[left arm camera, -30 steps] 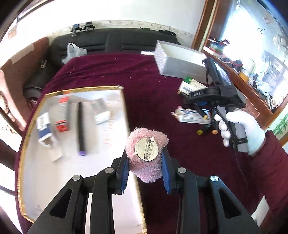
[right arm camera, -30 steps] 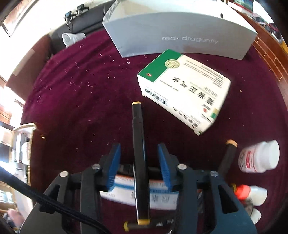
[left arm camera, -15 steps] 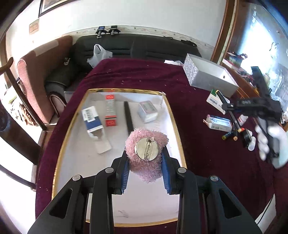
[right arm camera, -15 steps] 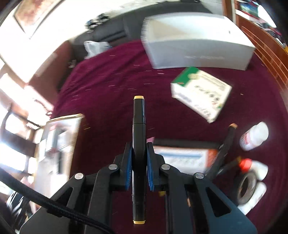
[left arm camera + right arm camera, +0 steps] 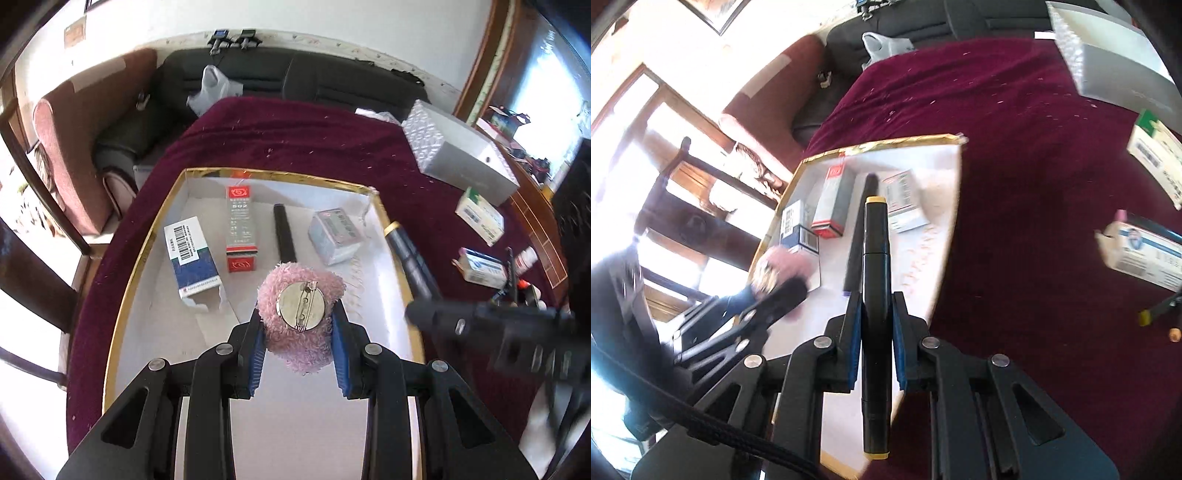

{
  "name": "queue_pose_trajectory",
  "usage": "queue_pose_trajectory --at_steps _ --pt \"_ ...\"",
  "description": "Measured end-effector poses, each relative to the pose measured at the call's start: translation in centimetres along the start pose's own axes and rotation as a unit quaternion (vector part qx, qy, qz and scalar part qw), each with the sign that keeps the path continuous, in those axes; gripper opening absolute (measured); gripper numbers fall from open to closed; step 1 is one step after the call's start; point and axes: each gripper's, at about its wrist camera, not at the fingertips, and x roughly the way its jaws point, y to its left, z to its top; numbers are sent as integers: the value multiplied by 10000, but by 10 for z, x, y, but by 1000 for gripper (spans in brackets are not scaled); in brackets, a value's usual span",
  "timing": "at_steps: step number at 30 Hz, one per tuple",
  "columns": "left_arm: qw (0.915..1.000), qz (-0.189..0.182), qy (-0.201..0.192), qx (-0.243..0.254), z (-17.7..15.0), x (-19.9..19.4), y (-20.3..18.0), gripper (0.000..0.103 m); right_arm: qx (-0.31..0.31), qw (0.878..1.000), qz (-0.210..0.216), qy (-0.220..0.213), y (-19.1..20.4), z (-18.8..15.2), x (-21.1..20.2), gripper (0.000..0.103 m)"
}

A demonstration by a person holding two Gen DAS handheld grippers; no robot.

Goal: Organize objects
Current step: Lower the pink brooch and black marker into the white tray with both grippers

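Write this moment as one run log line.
left gripper: shut on pink brooch | right gripper: shut on black marker | both over tray

Your left wrist camera looks steeply down past its left claw [image 5: 299,328], close above the gold-rimmed tray [image 5: 147,236]. Your right wrist camera tilts down from the tray's right edge [image 5: 951,236]. Both views share the tray and the maroon worktop [image 5: 314,140].
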Motion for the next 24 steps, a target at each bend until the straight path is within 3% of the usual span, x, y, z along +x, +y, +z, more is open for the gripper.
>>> queue_pose_trajectory --at_steps 8,11,24 --pt "9988 207 434 -99 5 42 19 27 -175 9987 -420 232 18 13 47 13" --pt "9978 119 572 -301 5 50 28 28 -151 9979 -530 346 15 18 61 13" --pt "9977 237 497 -396 8 51 32 32 -183 9956 -876 264 4 32 80 13"
